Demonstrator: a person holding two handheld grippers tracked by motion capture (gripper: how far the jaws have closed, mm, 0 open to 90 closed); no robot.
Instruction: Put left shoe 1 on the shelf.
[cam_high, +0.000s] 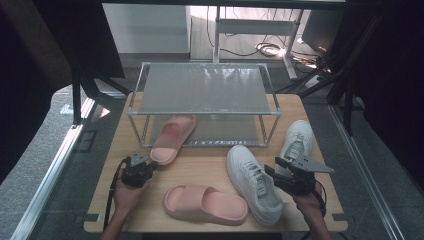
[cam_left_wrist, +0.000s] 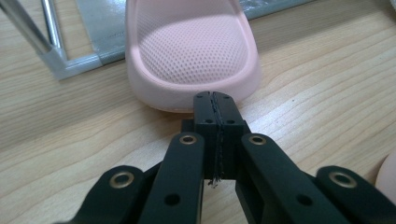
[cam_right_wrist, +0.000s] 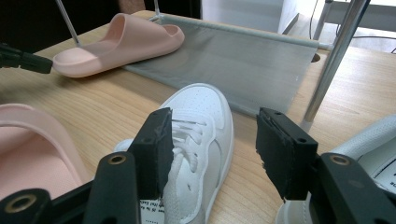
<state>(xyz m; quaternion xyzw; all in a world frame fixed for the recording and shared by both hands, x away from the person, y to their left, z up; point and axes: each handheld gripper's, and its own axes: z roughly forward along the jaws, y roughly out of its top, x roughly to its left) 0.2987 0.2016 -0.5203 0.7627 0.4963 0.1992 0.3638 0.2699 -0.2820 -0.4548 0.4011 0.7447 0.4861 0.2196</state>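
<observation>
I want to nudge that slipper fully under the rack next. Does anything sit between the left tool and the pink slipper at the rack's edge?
Nothing visible does. The shut left tool sits just short of the pink foam slipper's rounded end, with bare wooden table around it. The slipper's far part already lies on the silver rack's lower shelf.

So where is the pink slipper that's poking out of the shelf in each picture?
High view: pink slipper left of centre, half under the rack.
Left gripper view: top centre, just past the shut jaws.
Right gripper view: upper left.
Shared landmark: the rack's silver frame.
</observation>
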